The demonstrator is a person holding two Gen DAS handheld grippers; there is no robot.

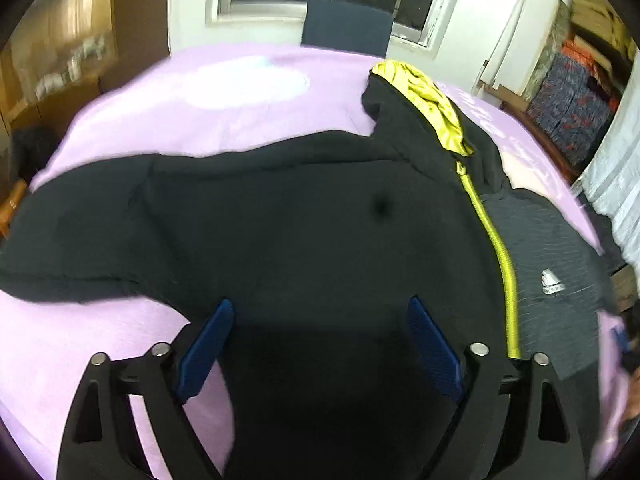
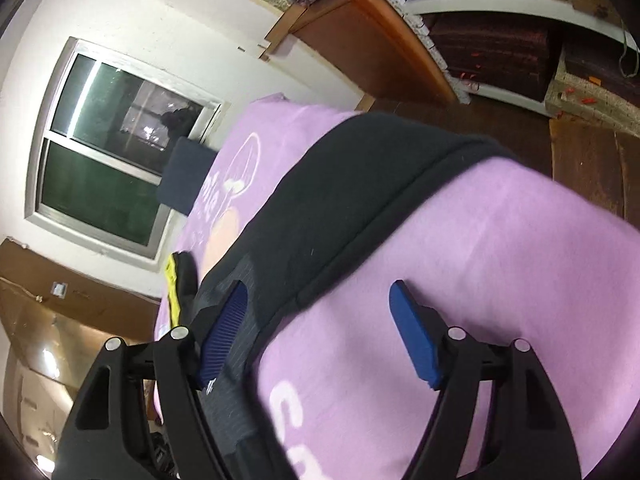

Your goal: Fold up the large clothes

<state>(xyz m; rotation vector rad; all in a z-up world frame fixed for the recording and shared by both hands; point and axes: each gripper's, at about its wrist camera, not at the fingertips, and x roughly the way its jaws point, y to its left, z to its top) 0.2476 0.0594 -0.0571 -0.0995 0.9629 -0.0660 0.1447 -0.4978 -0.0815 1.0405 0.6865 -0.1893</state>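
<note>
A large black fleece zip-up jacket [image 1: 300, 216] lies spread out on a lilac blanket printed with pale shapes and letters [image 1: 224, 92] that covers the table. In the left wrist view its bright yellow-green zipper [image 1: 502, 256] runs down the right side of the garment from a crumpled yellow-green hood lining [image 1: 428, 100] at the far end, and a grey ribbed panel carrying a small white logo [image 1: 554, 282] lies just right of the zipper. One black sleeve [image 1: 76, 232] stretches away to the left across the blanket. The left gripper [image 1: 320, 312] hangs over the lower body of the jacket with its blue pads [image 1: 208, 344] spread wide; nothing is pinched between them. In the strongly tilted right wrist view, the right gripper [image 2: 320, 308] is also spread apart and empty: its left blue pad sits over the jacket's grey ribbed part, its right blue pad [image 2: 414, 332] over bare lilac blanket, with the jacket's other black sleeve [image 2: 360, 200] running away from the gripper towards the table edge. Beyond the table stand a dark blue chair back [image 1: 346, 26], a white-framed window [image 2: 104, 148] and shelves stacked with folded fabrics [image 1: 572, 112].
</note>
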